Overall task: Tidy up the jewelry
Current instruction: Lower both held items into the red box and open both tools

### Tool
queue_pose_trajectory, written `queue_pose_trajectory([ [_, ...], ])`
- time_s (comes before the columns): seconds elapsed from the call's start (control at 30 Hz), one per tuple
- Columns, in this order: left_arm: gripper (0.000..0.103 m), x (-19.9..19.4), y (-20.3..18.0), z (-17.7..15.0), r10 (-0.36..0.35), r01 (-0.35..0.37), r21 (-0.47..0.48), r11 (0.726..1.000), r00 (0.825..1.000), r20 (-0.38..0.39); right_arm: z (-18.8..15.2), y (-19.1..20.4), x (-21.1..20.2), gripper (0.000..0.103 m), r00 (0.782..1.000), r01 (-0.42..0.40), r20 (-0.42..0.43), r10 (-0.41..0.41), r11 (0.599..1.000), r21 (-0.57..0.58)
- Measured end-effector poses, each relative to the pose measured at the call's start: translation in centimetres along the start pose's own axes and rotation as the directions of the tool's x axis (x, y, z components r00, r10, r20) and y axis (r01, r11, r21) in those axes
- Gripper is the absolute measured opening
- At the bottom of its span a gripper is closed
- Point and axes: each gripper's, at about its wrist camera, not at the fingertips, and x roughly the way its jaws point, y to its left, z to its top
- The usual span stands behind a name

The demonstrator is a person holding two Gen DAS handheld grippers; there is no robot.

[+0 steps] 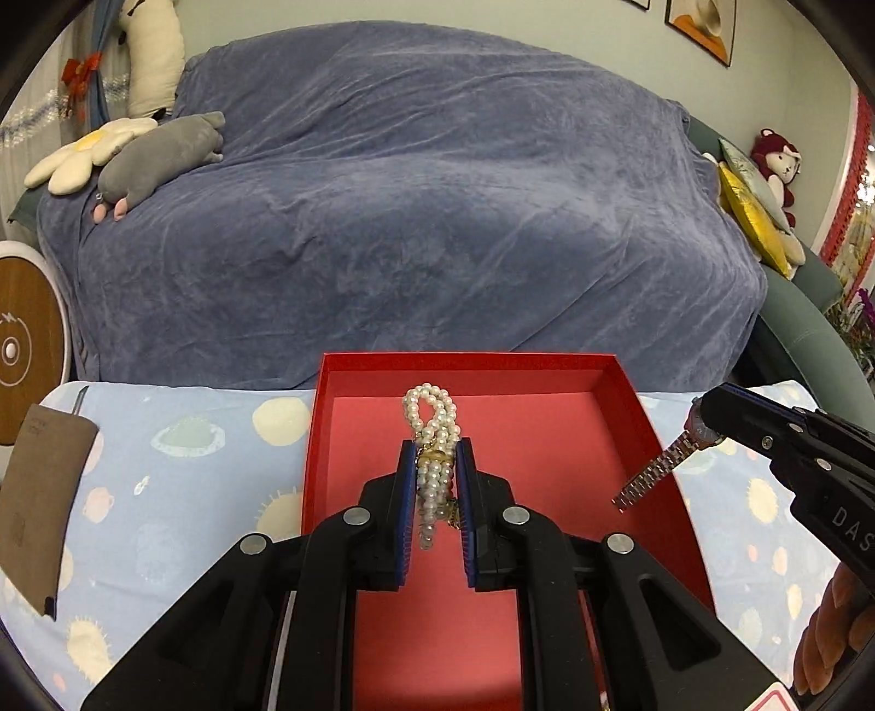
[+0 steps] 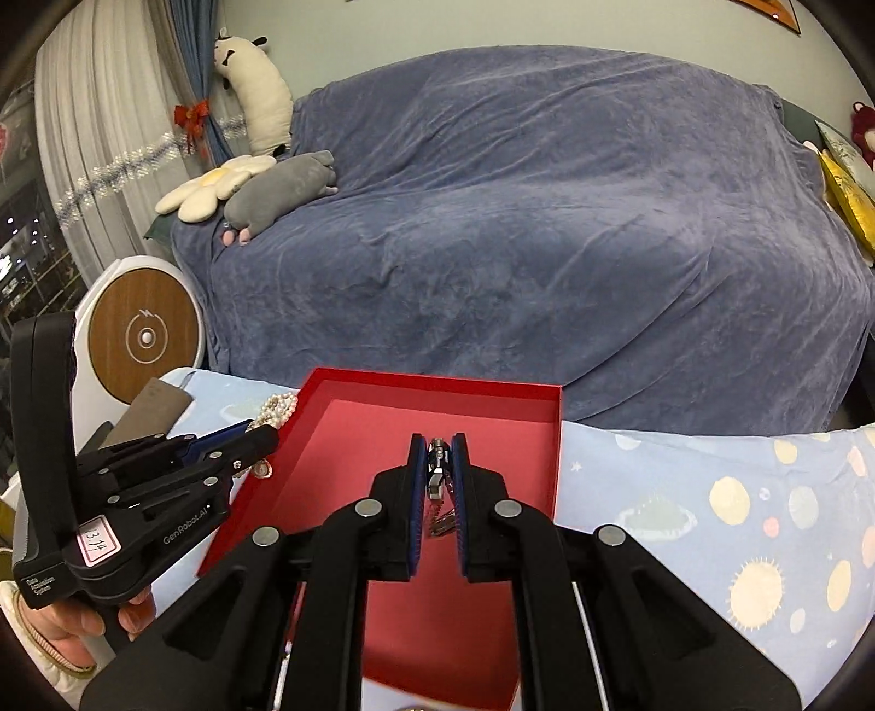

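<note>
Currently left gripper (image 1: 436,456) clamped on pearl necklace (image 1: 432,432), right gripper (image 2: 437,451) clamped on watch (image 2: 437,470), both over red box (image 1: 547,432).

This is looking like a home living room. A big sofa (image 1: 415,208) is sitting under a blue-grey throw, with plush toys lying on it: a grey animal (image 1: 164,158), a flower-shaped cushion (image 1: 82,153) and a red-haired doll (image 1: 776,164) beside a yellow pillow (image 1: 749,213). Framed pictures (image 1: 703,27) are hanging on the wall, and curtains (image 2: 98,137) trimmed with tinsel are covering what is probably a dark window. A child-like planet-print cloth (image 2: 738,492) is covering the tabletop.
</note>
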Motion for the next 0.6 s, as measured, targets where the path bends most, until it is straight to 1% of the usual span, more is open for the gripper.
queue_pose_trajectory([
  [0.13,0.012,3.8,0.1,0.7,0.014,-0.013,0.021,1.0,0.999,-0.035,0.2,-1.5,4.3,0.009,0.999,0.033,-0.041,-0.033,0.999,0.015],
  [0.2,0.012,5.2,0.2,0.9,0.032,-0.031,0.017,0.999,0.998,-0.047,0.2,-1.9,6.0,0.009,0.997,0.049,-0.065,-0.048,0.999,0.011],
  [0.27,0.012,6.2,0.5,1.0,0.031,-0.031,0.011,0.999,0.998,-0.055,0.3,-2.3,7.1,0.009,0.996,0.064,-0.067,-0.063,0.998,0.01],
  [0.33,0.015,6.7,0.9,1.2,0.036,-0.036,-0.009,0.999,0.998,-0.056,0.3,-2.2,7.2,0.012,0.996,0.076,-0.046,-0.075,0.997,0.01],
  [0.37,0.018,6.6,1.0,1.3,0.034,-0.035,-0.02,0.999,0.998,-0.053,0.3,-2.2,6.9,0.014,0.997,0.075,-0.036,-0.075,0.997,0.011],
  [0.4,0.027,6.6,1.2,1.4,0.037,-0.038,-0.029,0.999,0.998,-0.05,0.4,-2.3,6.5,0.019,0.997,0.078,-0.023,-0.077,0.997,0.01],
  [0.43,0.032,6.2,1.3,1.5,0.043,-0.045,-0.039,0.998,0.998,-0.043,0.4,-2.2,5.9,0.024,0.997,0.082,-0.007,-0.082,0.997,0.007],
  [0.47,0.042,5.6,1.4,1.5,0.049,-0.05,-0.046,0.998,0.998,-0.029,0.2,-2.1,4.9,0.026,0.997,0.081,0.01,-0.081,0.997,0.003],
  [0.5,0.049,5.0,1.4,1.6,0.056,-0.057,-0.05,0.997,0.998,-0.015,0.1,-2.1,4.1,0.031,0.997,0.075,0.02,-0.075,0.997,0.004],
  [0.53,0.051,4.2,1.4,1.5,0.065,-0.065,-0.05,0.997,0.998,-0.002,0.0,-2.1,3.1,0.034,0.997,0.068,0.028,-0.068,0.998,0.008],
  [0.6,0.063,2.0,1.5,0.9,0.072,-0.07,-0.054,0.996,0.997,0.018,-0.7,-1.9,0.7,0.035,0.998,0.056,0.034,-0.056,0.998,0.012],
])
